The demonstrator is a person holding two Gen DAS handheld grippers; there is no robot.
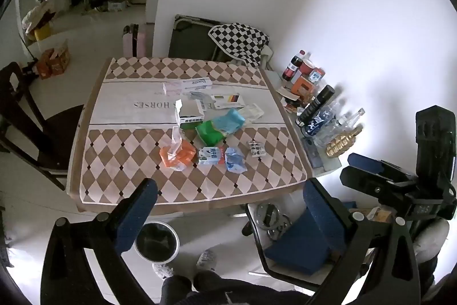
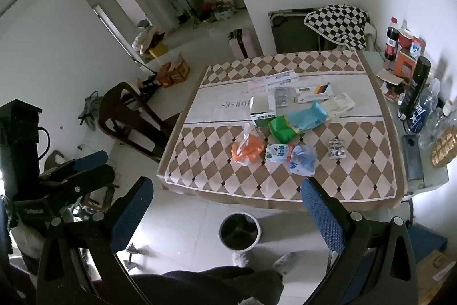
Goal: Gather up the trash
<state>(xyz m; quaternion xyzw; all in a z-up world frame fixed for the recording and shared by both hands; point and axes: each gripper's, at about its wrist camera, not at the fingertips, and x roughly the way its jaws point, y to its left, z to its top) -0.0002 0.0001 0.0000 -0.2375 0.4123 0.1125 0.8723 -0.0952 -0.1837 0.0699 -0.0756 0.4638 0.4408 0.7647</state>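
Note:
Trash lies in the middle of the checkered table [image 1: 120,162] [image 2: 357,179]: an orange packet [image 1: 178,155] [image 2: 248,150], a small milk carton [image 1: 210,155] [image 2: 276,153], a blue crumpled wrapper [image 1: 234,159] [image 2: 303,160], a green packet [image 1: 210,132] [image 2: 282,128], a teal packet [image 1: 230,122] [image 2: 307,116], a blister pack [image 1: 256,148] [image 2: 336,148] and several boxes. A round bin [image 1: 156,241] [image 2: 239,231] stands on the floor before the table. My left gripper [image 1: 231,207] and my right gripper [image 2: 227,205] are open and empty, held above the floor short of the table's near edge.
Bottles, a can and boxes [image 1: 314,105] [image 2: 411,85] crowd a side table at the right by the wall. A dark wooden chair [image 1: 31,122] [image 2: 134,116] stands left of the table. A blue-seated chair [image 1: 300,245] is at my lower right. My feet [image 1: 205,259] are near the bin.

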